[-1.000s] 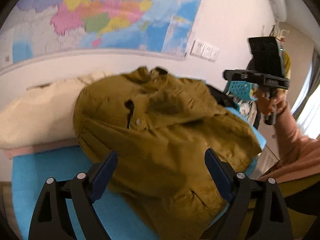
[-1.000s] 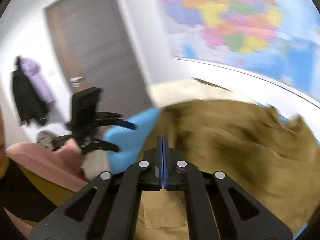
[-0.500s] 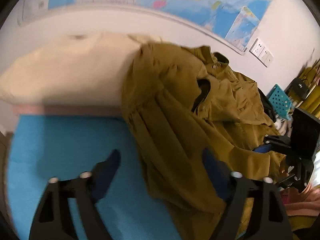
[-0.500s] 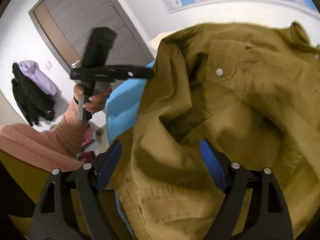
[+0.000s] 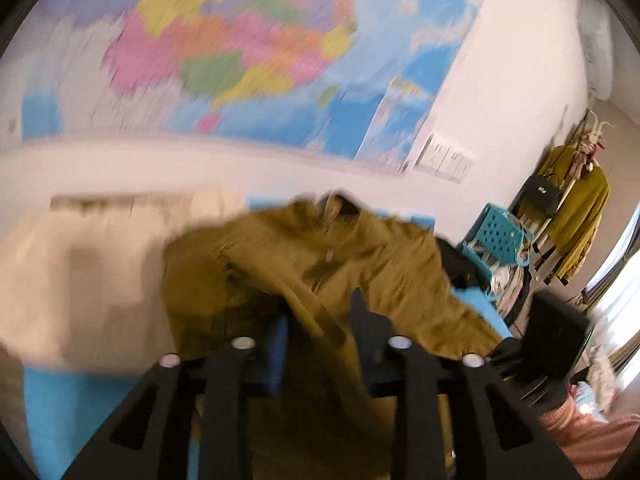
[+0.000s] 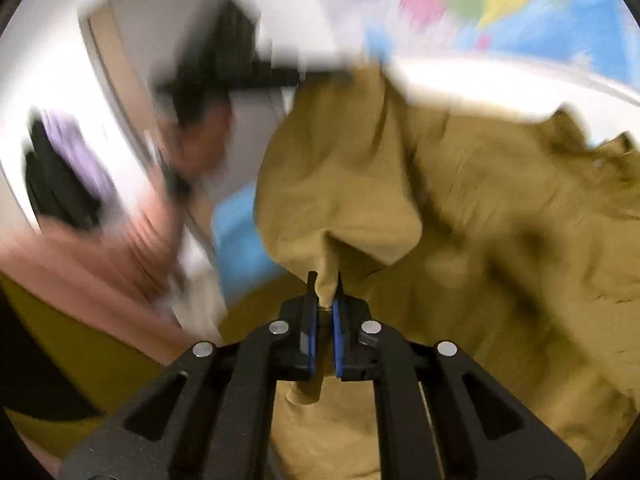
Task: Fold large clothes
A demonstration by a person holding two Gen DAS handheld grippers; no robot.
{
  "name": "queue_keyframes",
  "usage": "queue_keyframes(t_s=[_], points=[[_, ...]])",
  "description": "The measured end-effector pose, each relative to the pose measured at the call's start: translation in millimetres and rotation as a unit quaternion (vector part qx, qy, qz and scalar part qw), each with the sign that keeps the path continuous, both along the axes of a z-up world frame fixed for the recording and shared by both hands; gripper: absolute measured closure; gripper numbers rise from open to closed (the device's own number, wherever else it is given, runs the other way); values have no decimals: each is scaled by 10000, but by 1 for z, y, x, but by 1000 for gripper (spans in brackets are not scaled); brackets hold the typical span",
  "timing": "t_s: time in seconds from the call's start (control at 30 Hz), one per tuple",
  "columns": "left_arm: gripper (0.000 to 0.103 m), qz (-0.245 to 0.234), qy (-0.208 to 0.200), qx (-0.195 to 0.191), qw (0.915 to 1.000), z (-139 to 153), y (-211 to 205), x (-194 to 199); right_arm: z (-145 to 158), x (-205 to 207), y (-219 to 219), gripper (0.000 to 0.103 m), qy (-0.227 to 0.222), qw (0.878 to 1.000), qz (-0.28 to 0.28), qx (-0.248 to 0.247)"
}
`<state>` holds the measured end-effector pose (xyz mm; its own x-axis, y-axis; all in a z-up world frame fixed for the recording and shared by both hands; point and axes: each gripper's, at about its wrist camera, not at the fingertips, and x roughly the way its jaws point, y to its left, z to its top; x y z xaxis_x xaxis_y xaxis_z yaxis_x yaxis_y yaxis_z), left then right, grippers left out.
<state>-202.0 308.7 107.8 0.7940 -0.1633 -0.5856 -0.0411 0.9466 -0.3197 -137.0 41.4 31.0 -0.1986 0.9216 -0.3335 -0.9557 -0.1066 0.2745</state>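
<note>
An olive-brown shirt lies crumpled on the blue bed surface and fills the right wrist view. My left gripper has its jaws closed on a fold of the shirt's edge. My right gripper is shut on a bunched fold of the same shirt, which rises in a hump just beyond the pads. The left gripper shows blurred at the upper left of the right wrist view, at the shirt's far edge. Both views are motion-blurred.
A cream pillow lies at the left against the wall under a coloured map. A teal basket and a rack of hanging clothes stand at the right. A door and hanging coats are at the left.
Both grippers were open half a second ago; both have closed on folds of the shirt. The cameras have tilted upward and the fabric is lifted at both grips.
</note>
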Motion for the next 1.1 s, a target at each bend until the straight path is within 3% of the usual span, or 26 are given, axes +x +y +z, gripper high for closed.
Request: queue_keyframes(t_s=[0.07,0.17,0.27,0.4,0.47,0.53,0.7,0.8,0.87,0.9,0.93,0.97,1.0,1.03,1.1], points=[[48,-256,-211,-87,9994,10,-7,14,20,28,-37,97,236,9974,-469,488],[39,-622,-316,-273,9972,10,-22,35,22,77,-79,97,689,9867,-1340,610],[26,-596,-284,-126,9977,-4,-31,44,-3,119,-95,97,1057,9723,-2085,67],[25,-151,48,342,9993,-36,-24,52,-60,157,-100,87,1450,9455,-2780,-880],[25,37,313,448,9985,-52,-15,57,-71,152,-102,64,1198,9425,-2938,-1049],[25,146,453,558,9973,-65,-6,57,-74,136,-108,31,880,9446,-3021,-937],[25,269,403,1023,9936,-71,5,48,-65,96,-108,14,-172,9530,-2912,-819],[25,235,384,1810,9824,-72,-6,61,-76,85,-105,13,-779,9506,-2818,-1040],[33,186,436,2098,9766,-75,-11,76,-83,93,-90,15,-908,9448,-2870,-1296],[42,199,464,2158,9751,-75,-12,82,-85,96,-84,29,-899,9419,-2901,-1432],[46,199,485,2268,9725,-73,-13,94,-86,101,-81,56,-782,9433,-2841,-1529],[52,263,505,2308,9713,-72,-12,103,-83,107,-81,70,-585,9504,-2672,-1481],[59,352,558,2300,9709,-70,-9,113,-77,113,-85,91,-415,9568,-2561,-1314],[62,451,645,2302,9700,-68,-6,123,-69,118,-91,99,-235,9612,-2500,-1140],[64,617,809,2246,9691,-68,0,139,-45,141,-110,99,300,9658,-2504,-597]])
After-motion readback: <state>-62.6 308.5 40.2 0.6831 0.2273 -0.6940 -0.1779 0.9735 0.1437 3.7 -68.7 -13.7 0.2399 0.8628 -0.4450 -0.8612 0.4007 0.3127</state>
